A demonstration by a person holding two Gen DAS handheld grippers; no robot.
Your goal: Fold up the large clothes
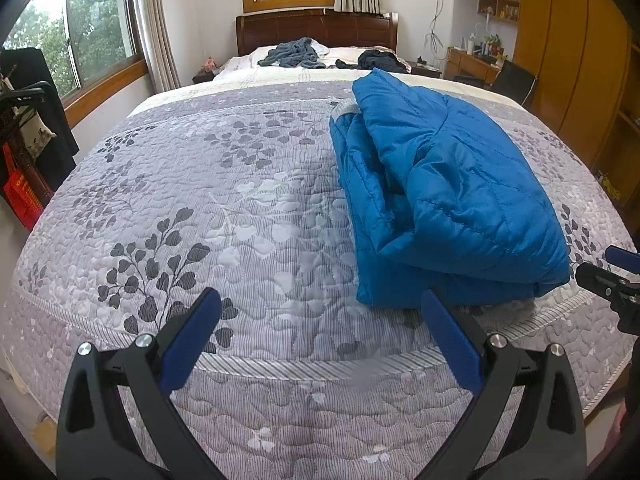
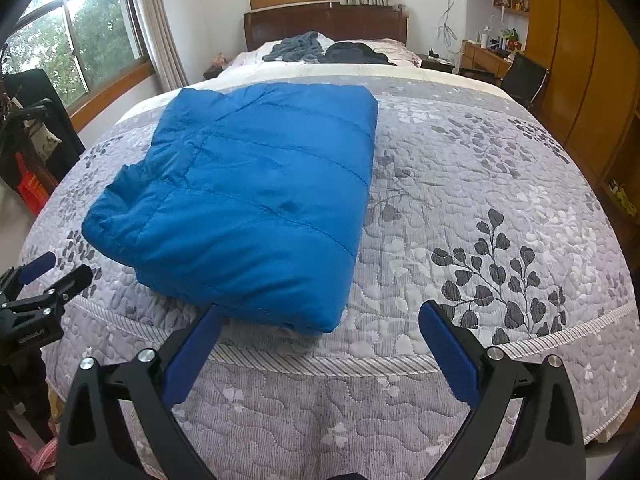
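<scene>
Blue jacket (image 2: 248, 184): quilted, slightly shiny synthetic cloth, stitched in bands. Bedspread (image 1: 224, 216): matt quilted fabric, bumpy, printed with leaves. Tongs: matt black plastic, blue pads (image 1: 192, 344), polished metal studs. Headboard (image 1: 316, 28) and wardrobe (image 2: 580, 64): glossy wood.

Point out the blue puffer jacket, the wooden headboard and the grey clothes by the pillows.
blue puffer jacket (image 2: 256, 184): right wrist view, middle of its folded top panel.
wooden headboard (image 1: 316, 26): left wrist view, centre of its front.
grey clothes (image 1: 294, 54): left wrist view, middle of the heap.
</scene>
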